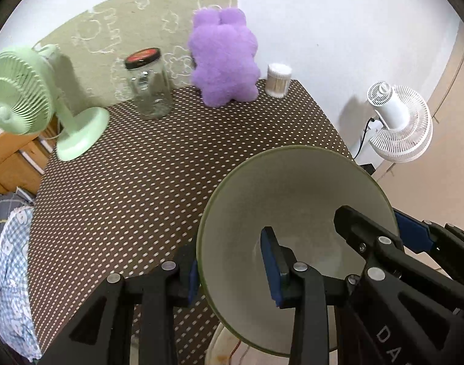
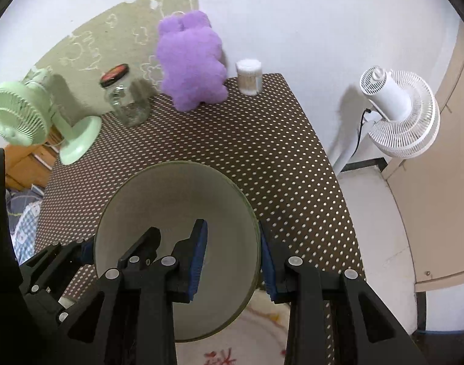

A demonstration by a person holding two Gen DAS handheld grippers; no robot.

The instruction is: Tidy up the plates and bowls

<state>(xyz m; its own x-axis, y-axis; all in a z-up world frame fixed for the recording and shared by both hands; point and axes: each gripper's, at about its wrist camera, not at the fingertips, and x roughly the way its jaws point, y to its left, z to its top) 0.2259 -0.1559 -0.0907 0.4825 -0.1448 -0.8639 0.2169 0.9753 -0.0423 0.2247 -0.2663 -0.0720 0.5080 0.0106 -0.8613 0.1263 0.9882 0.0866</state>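
We hold green-rimmed bowl (image 1: 292, 200) with both grippers, lifted and tilted over near edge of dotted surface (image 1: 140, 182). Left gripper (image 1: 233, 269) pinches bowl's left rim wall; right gripper (image 2: 233, 261) pinches right rim wall. Below bowl we see floral plate (image 2: 262, 334), partly hidden. We judge task mid-way: bowl not yet set down, likely goes onto plate. Fan, jar, plush toy at back untouched.
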